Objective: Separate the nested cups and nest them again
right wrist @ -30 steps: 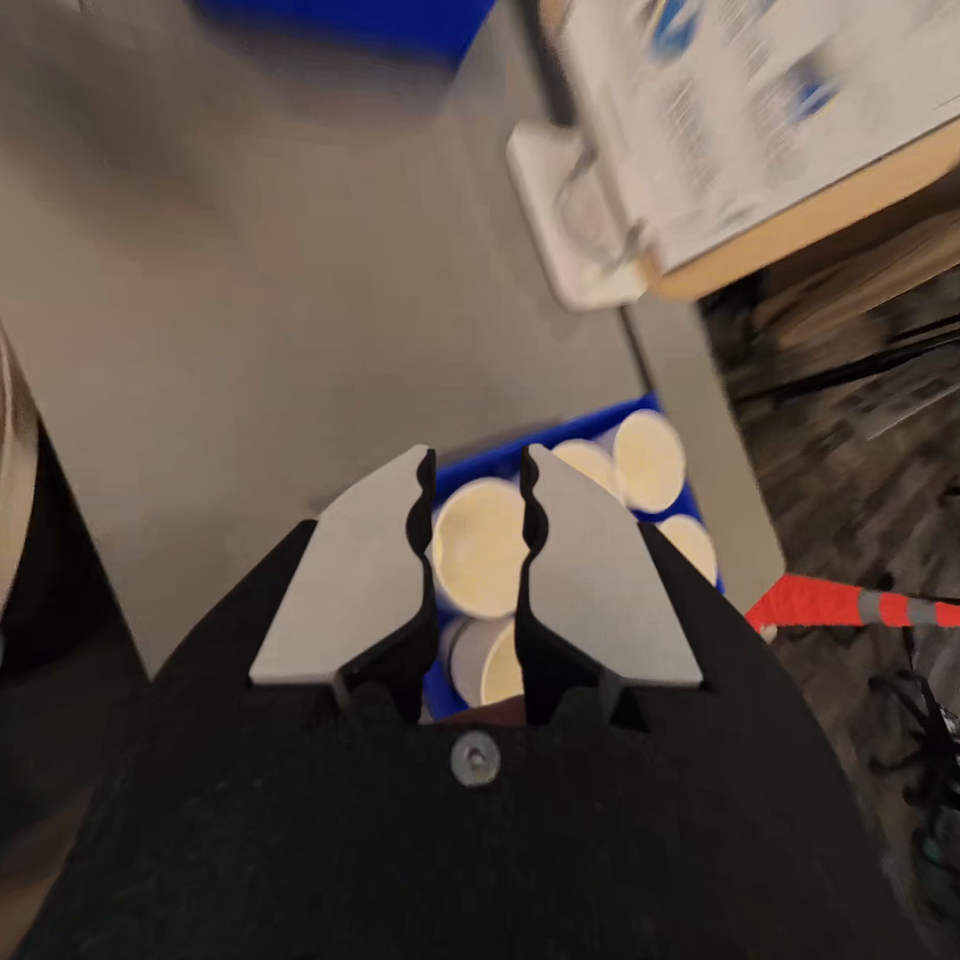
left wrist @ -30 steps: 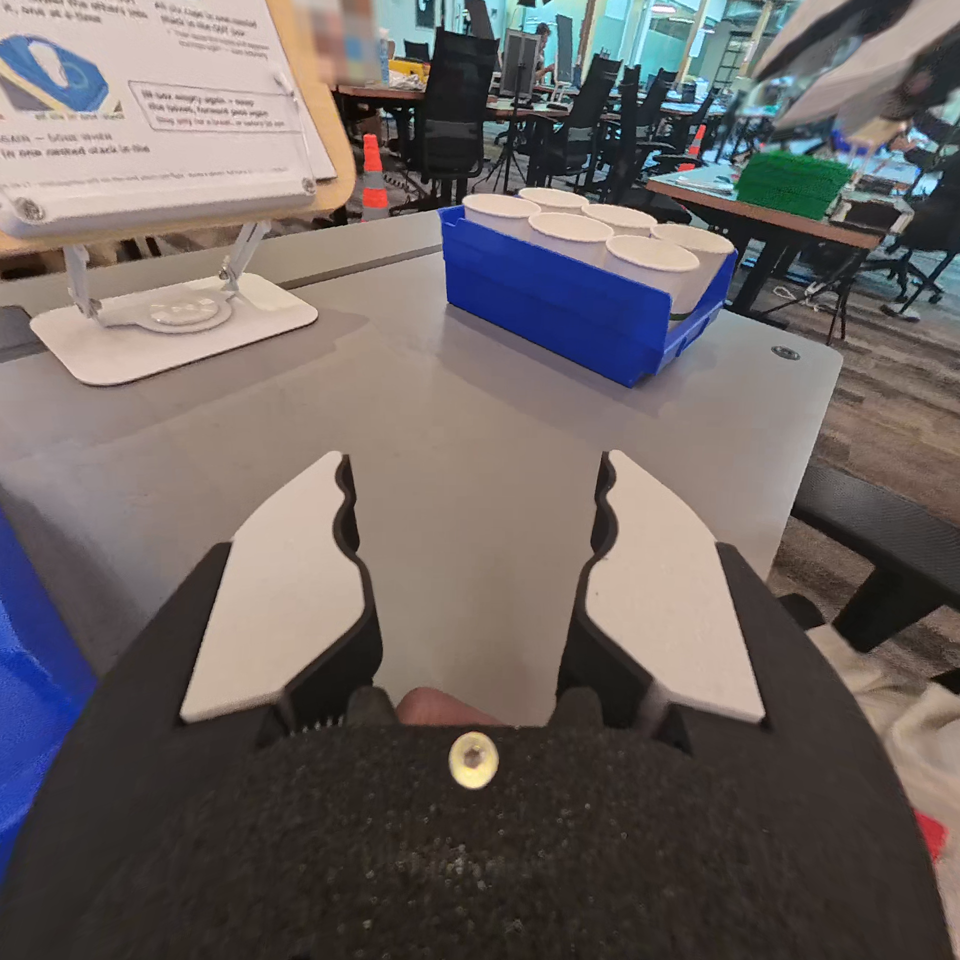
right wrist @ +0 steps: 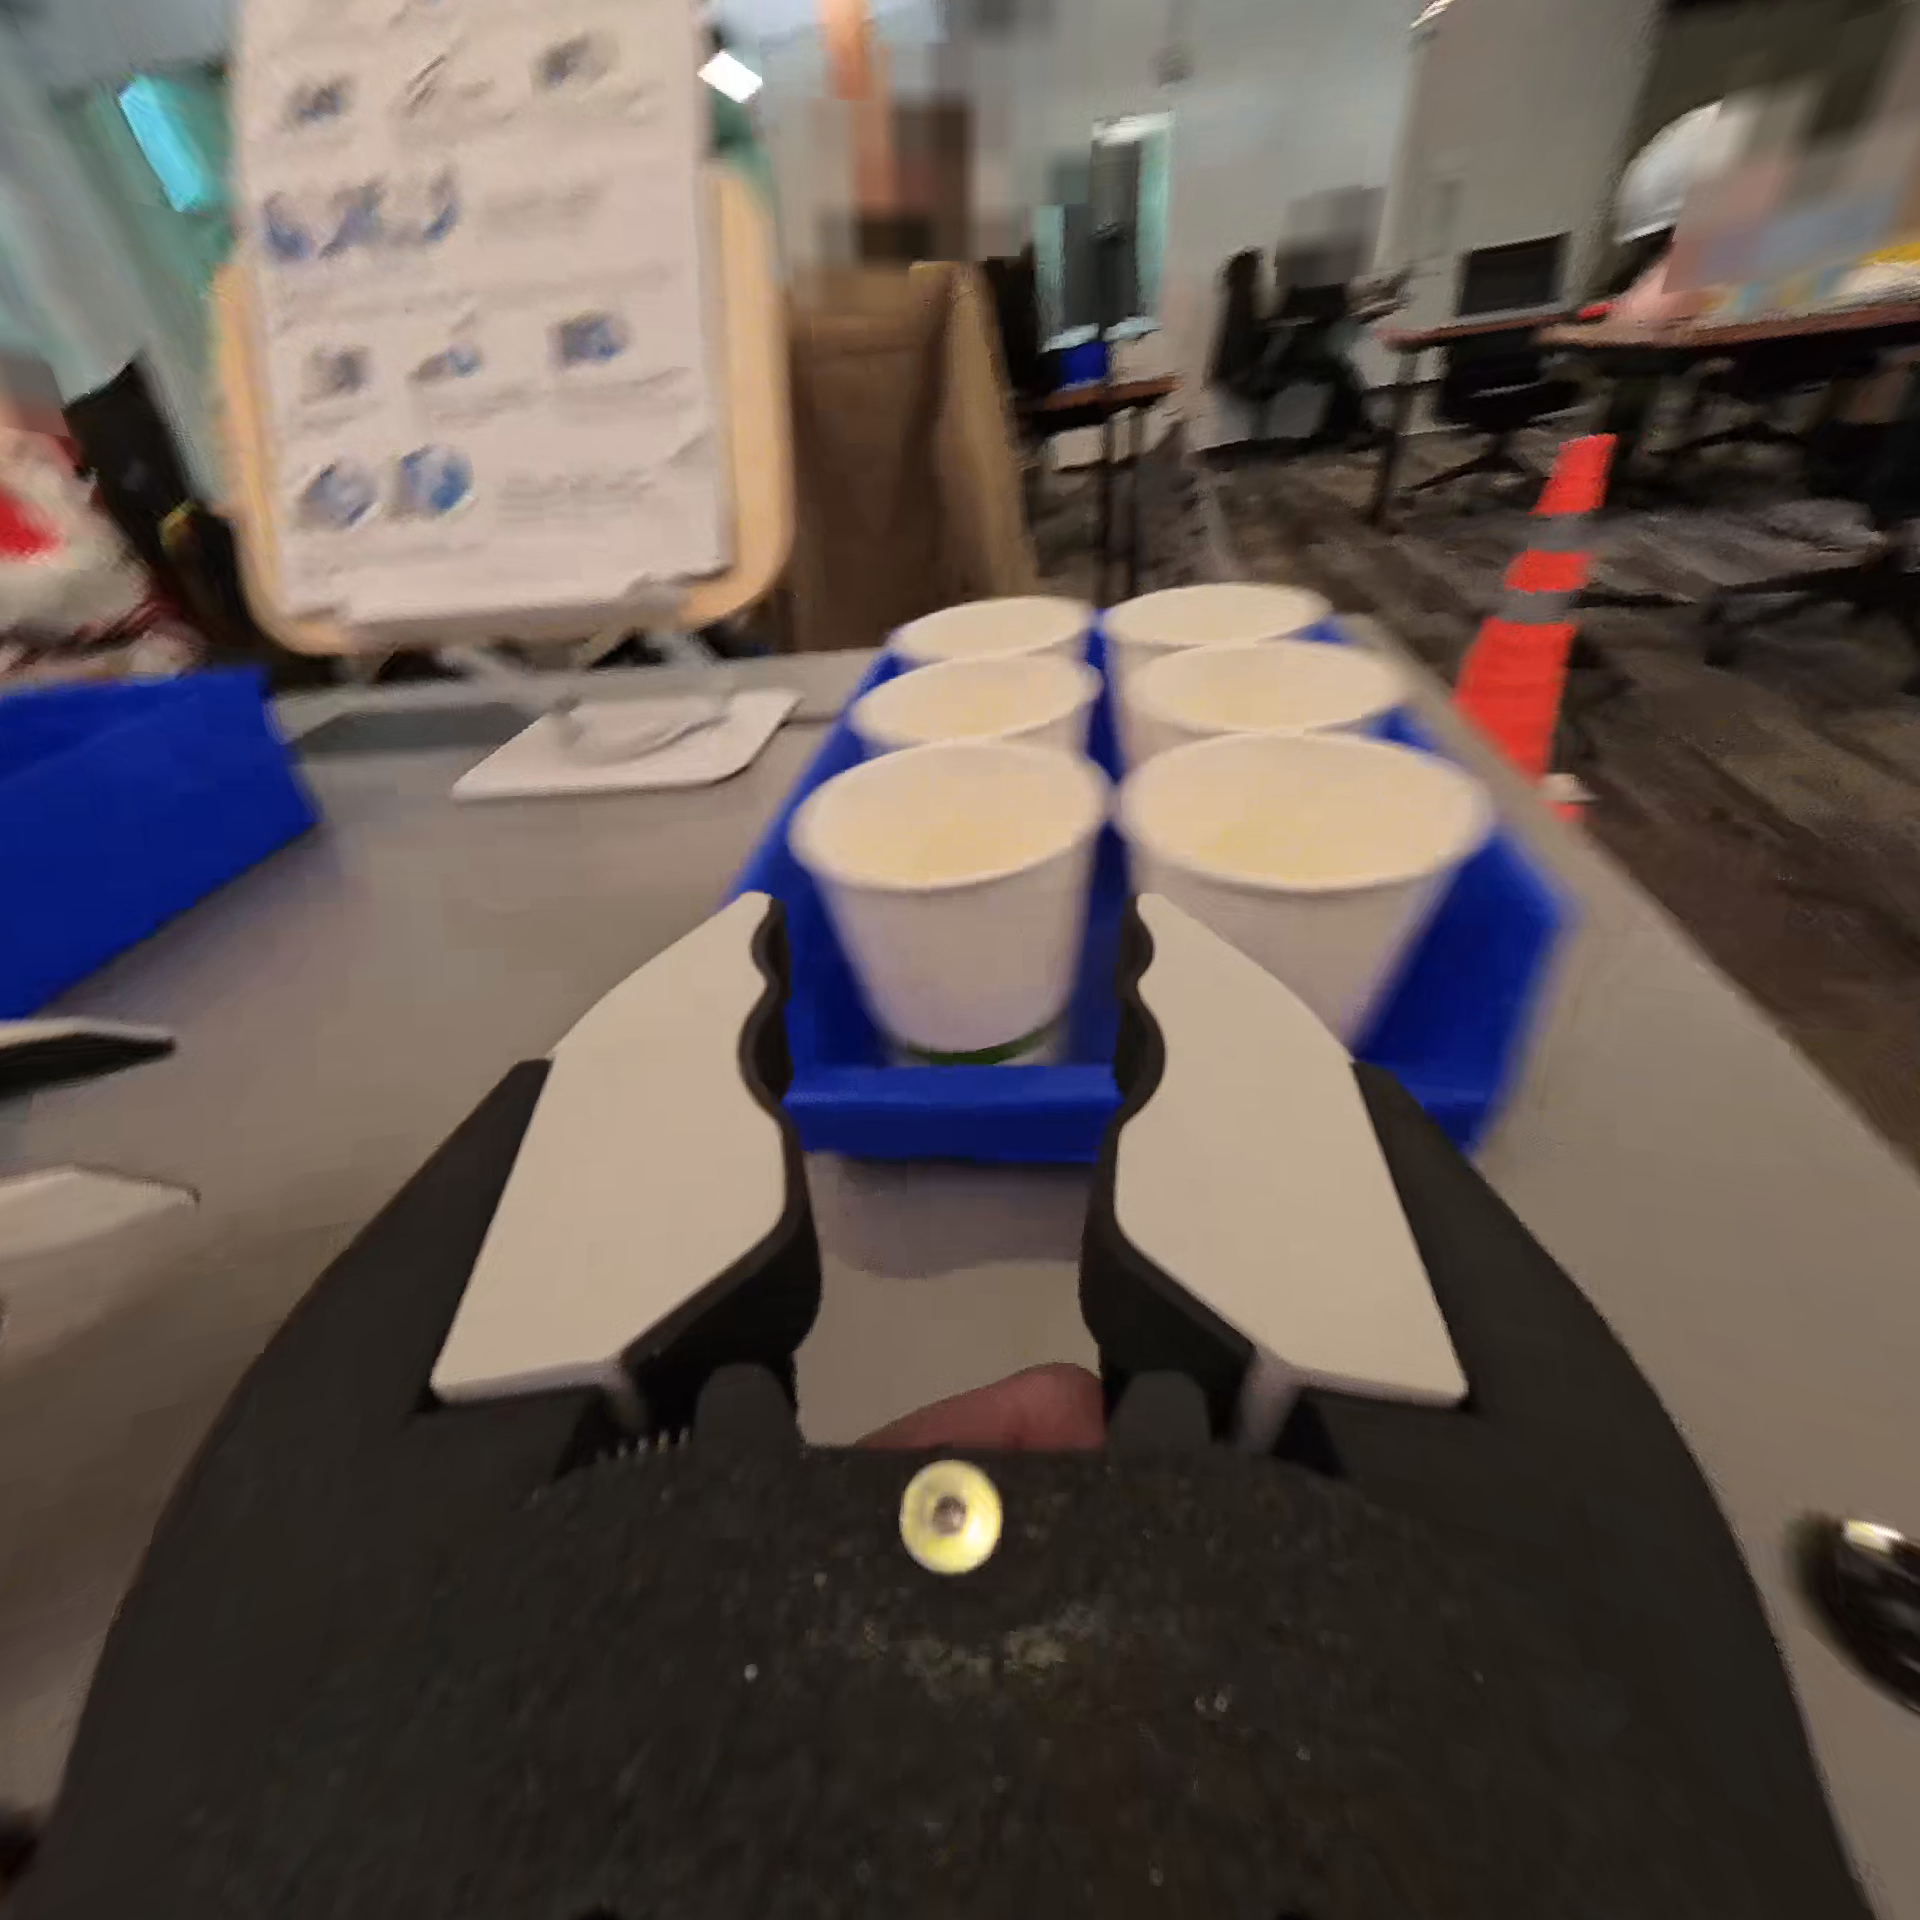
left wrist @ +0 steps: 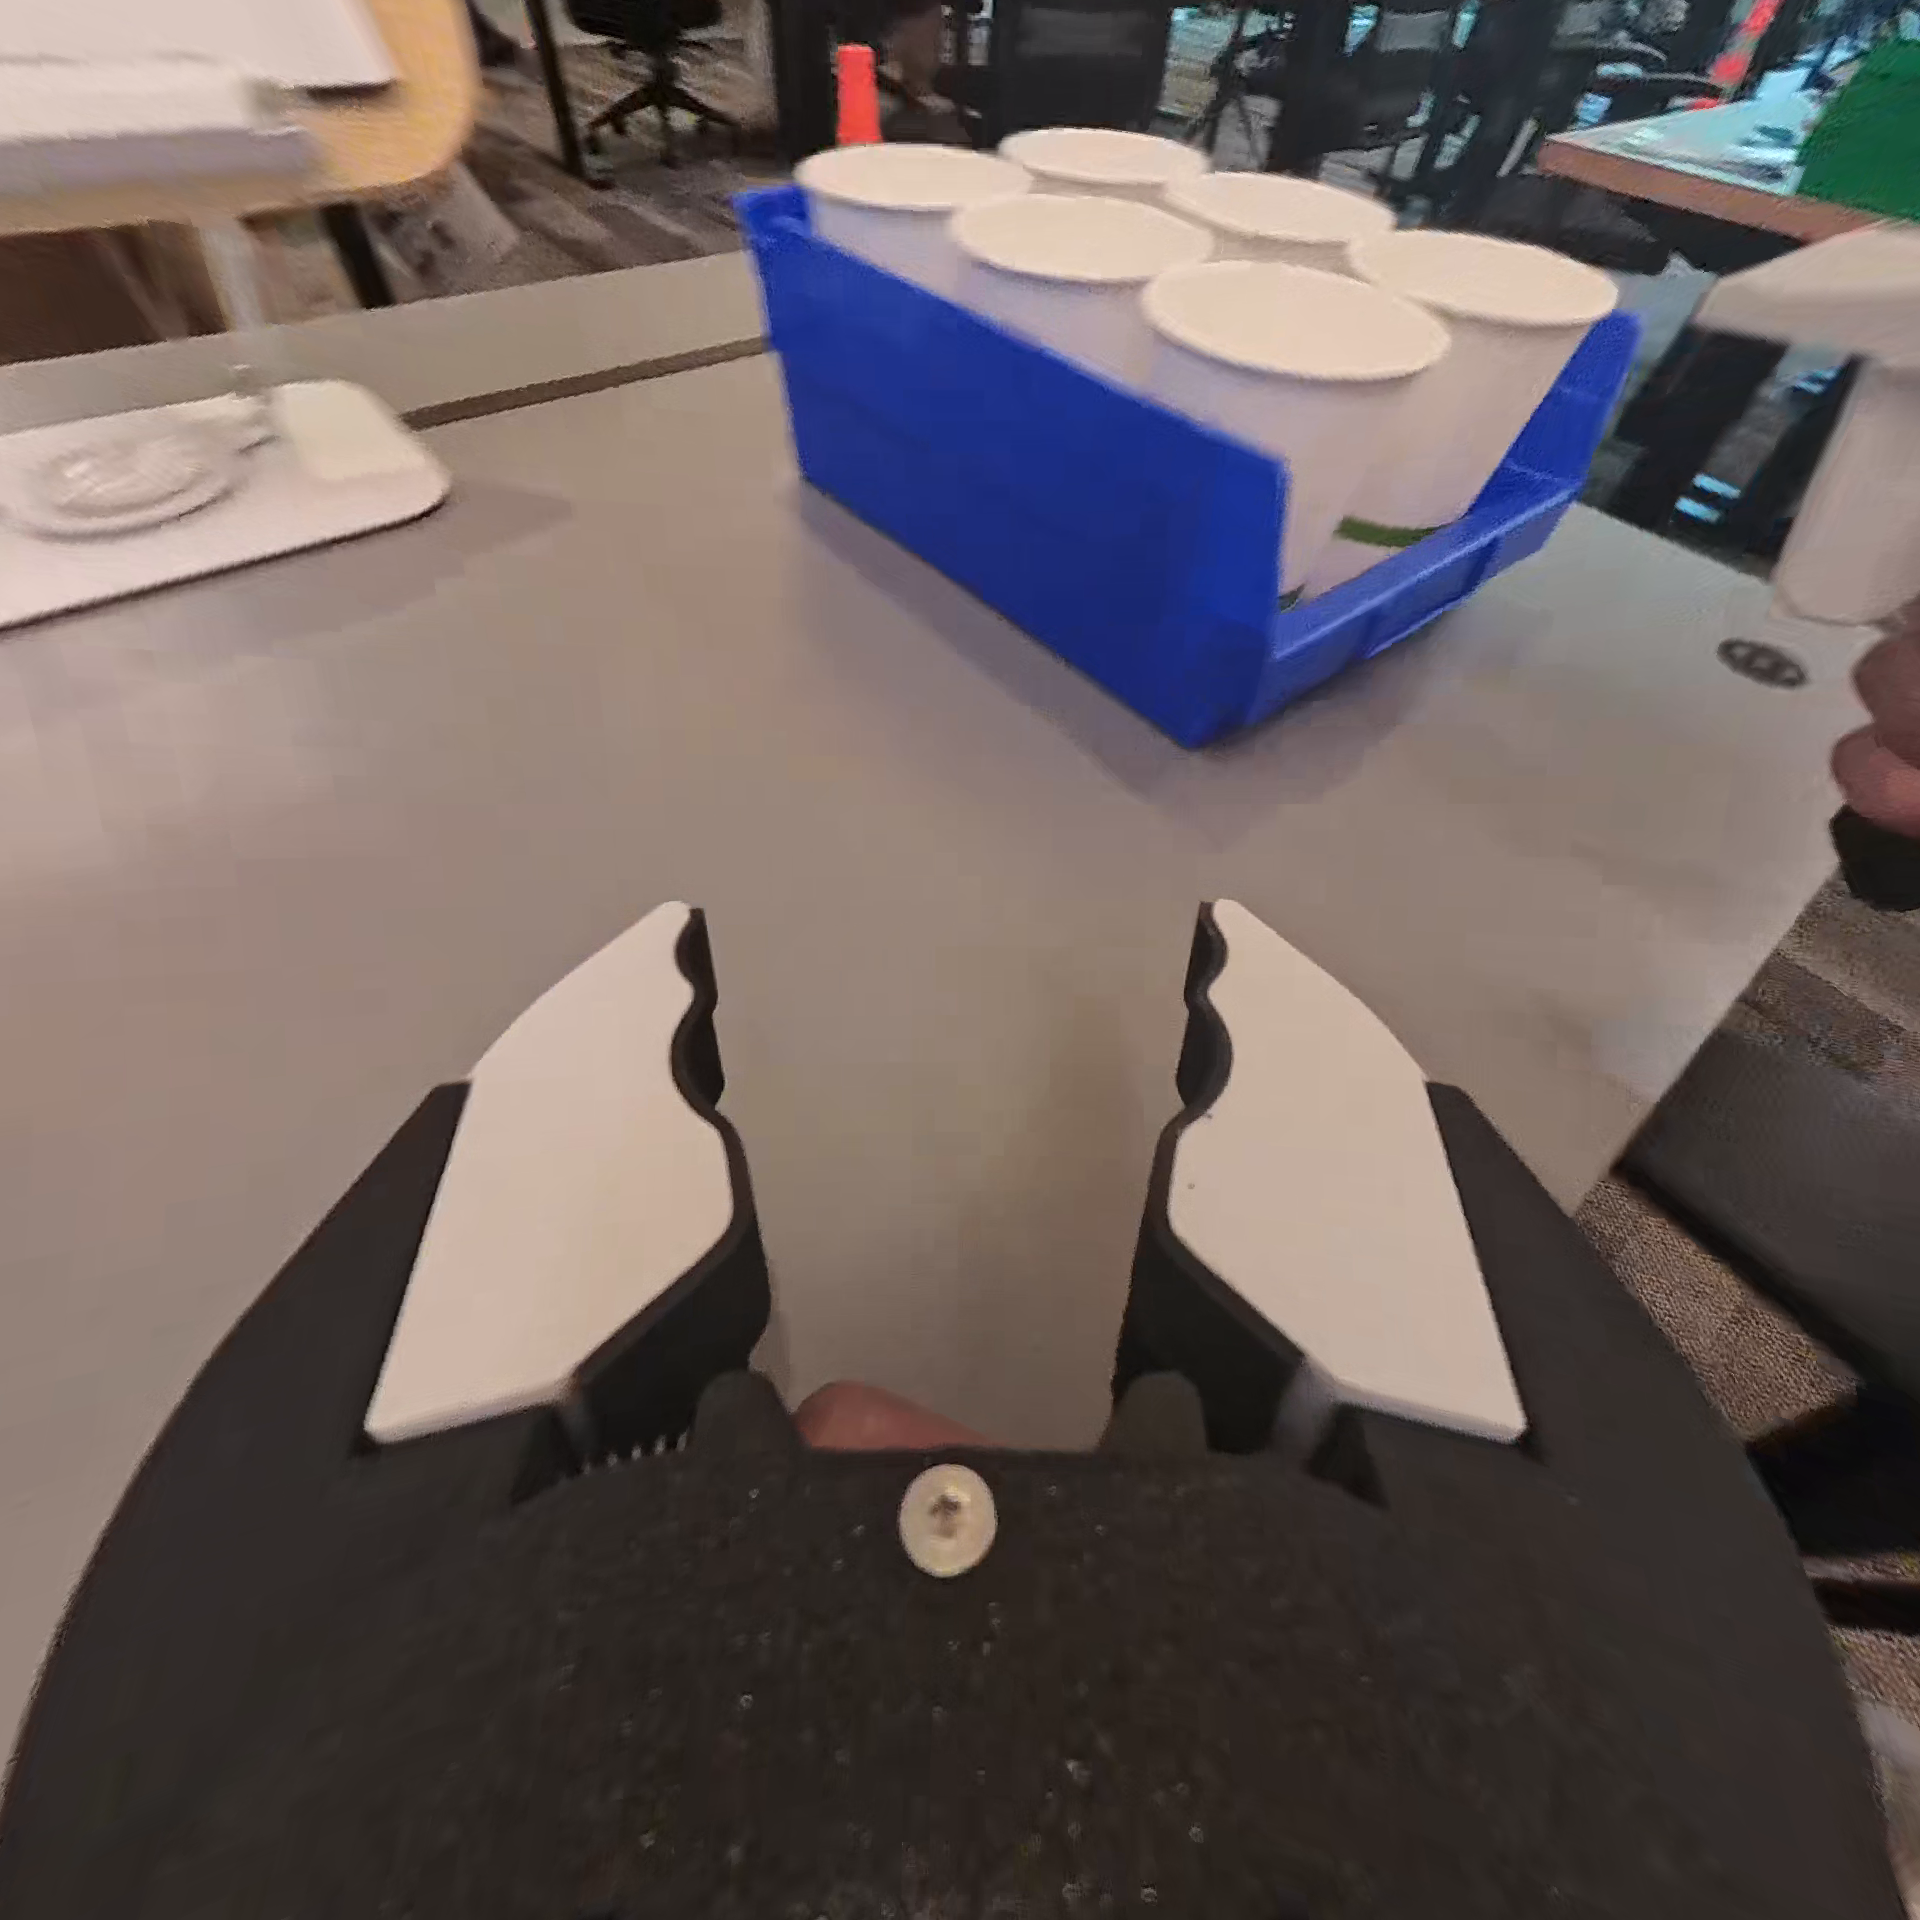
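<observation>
The left gripper (left wrist: 951,935) is held low and level over the smooth grey matte surface (left wrist: 623,810), its two white, wavy-edged fingers (left wrist: 582,1174) spread wide with nothing between them. The right gripper (right wrist: 951,935) is pointed at the open short end of the blue plastic bin (right wrist: 951,1117), its jaws parted and empty, the tips just short of the bin's low front lip. Six white tapered paper cups (right wrist: 951,904) are seen standing upright in this bin, in two rows of three, rims nearly touching; a green band shows near the base of the nearest one. In the left wrist view the same bin (left wrist: 997,488) lies at 1 o'clock, well apart from the left gripper, and the white body of the other gripper shows at 3 o'clock, at the frame's edge. A second blue bin (right wrist: 135,821) is seen at 9 o'clock in the right wrist view. A printed sheet on a rounded wooden board (right wrist: 478,312), carried by a flat white stand base (right wrist: 634,743), sits at 11 o'clock. One orange traffic cone (right wrist: 1538,623) stands on the floor at 2 o'clock.
</observation>
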Demonstrator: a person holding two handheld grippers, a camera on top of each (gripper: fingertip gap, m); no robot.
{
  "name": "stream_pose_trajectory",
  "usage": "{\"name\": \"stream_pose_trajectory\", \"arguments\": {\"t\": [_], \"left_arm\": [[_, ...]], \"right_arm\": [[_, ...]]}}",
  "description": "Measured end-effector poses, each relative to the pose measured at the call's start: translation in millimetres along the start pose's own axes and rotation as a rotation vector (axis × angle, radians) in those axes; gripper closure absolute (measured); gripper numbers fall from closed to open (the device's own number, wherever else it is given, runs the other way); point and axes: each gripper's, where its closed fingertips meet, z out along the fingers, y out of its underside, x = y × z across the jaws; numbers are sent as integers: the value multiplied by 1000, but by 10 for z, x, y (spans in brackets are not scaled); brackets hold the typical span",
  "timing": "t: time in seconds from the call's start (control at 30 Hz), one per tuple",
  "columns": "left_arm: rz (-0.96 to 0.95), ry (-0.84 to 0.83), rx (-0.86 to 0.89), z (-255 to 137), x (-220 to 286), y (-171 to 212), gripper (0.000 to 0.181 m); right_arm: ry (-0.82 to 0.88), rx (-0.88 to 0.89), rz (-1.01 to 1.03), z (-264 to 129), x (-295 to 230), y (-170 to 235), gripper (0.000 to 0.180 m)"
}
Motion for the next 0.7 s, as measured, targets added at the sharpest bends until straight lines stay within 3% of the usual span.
{"name": "stream_pose_trajectory", "arguments": {"t": [0.13, 0.3, 0.37, 0.47, 0.57, 0.63, 0.7], "left_arm": [[3, 38, 15, 804, 511, -301, 94], [16, -51, 11, 1422, 738, -431, 100], [2, -122, -9, 1524, 618, -384, 107], [-68, -148, -31, 1548, 466, -354, 101], [-69, -255, -8, 1483, 208, -374, 126], [-90, -253, -3, 1483, 166, -381, 148], [-104, -248, -11, 1512, 174, -383, 150]], "right_arm": [[259, 36, -7, -128, 946, -21, 121], [307, -71, 13, -69, 1286, 301, 120], [330, -103, -29, -35, 1325, 372, 121], [342, -151, -52, 47, 1348, 439, 121], [313, -186, -29, 193, 1300, 483, 126], [239, -184, 13, 304, 1154, 472, 138], [162, -199, 50, 391, 964, 492, 137]]}}
